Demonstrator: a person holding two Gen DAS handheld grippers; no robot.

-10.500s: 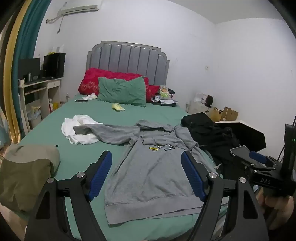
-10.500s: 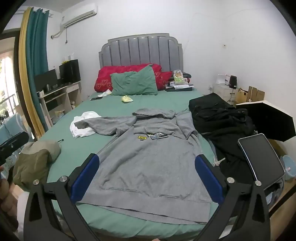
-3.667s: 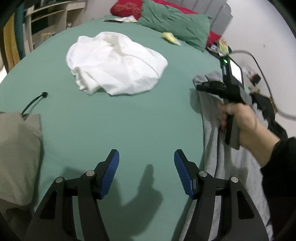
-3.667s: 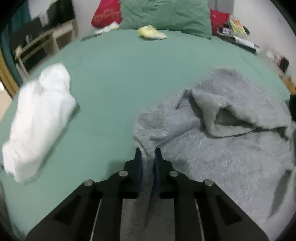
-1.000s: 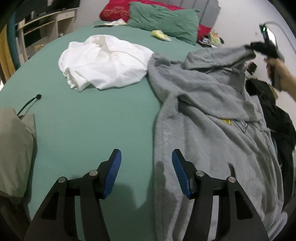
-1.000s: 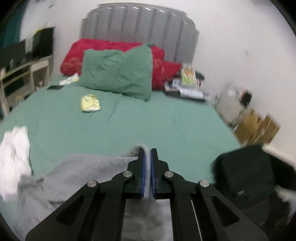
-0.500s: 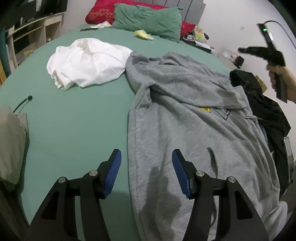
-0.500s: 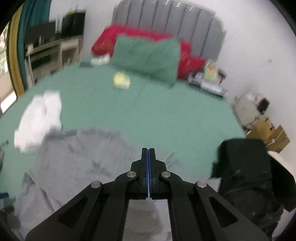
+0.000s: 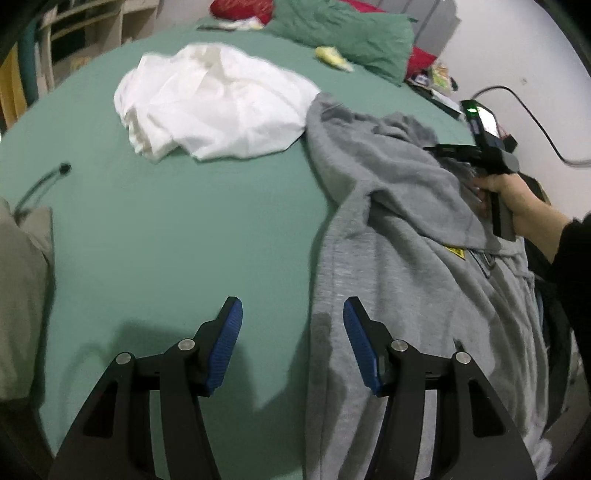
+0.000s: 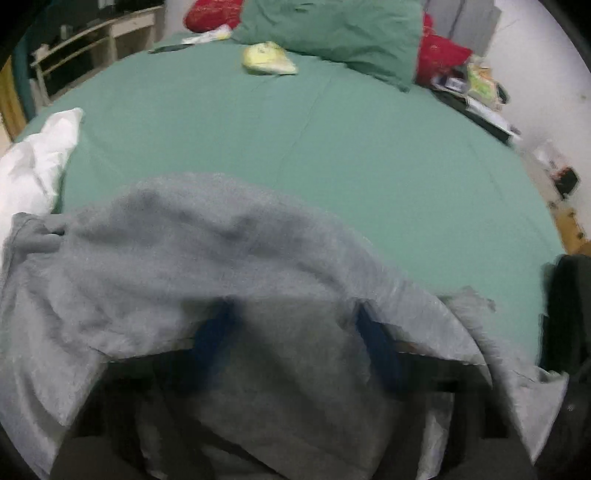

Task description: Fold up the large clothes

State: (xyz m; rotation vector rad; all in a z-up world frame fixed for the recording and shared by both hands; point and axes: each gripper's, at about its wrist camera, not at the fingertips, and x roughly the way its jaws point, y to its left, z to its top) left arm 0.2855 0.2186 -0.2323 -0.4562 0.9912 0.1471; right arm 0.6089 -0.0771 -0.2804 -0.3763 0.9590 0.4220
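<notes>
A grey hoodie (image 9: 413,266) lies on the green bed sheet (image 9: 184,229), its left sleeve folded across the chest. My left gripper (image 9: 291,343) is open and empty, low over the hoodie's left side edge. My right gripper (image 10: 295,347) is open; its blue pads (image 10: 210,339) show blurred, just above the grey hoodie (image 10: 177,258) near the hood. In the left wrist view the right gripper (image 9: 432,149) is held in a hand over the hoodie's collar.
A crumpled white garment (image 9: 214,103) lies left of the hoodie. An olive garment (image 9: 18,280) sits at the left bed edge, a black cord (image 9: 40,181) near it. Black clothes (image 10: 569,314) lie to the right. Pillows (image 10: 332,33) and a yellow item (image 10: 267,59) are at the head.
The right gripper let go of the sleeve, came down to the hoodie's collar and opened. The left gripper moved closer to the bed along the hoodie's left edge.
</notes>
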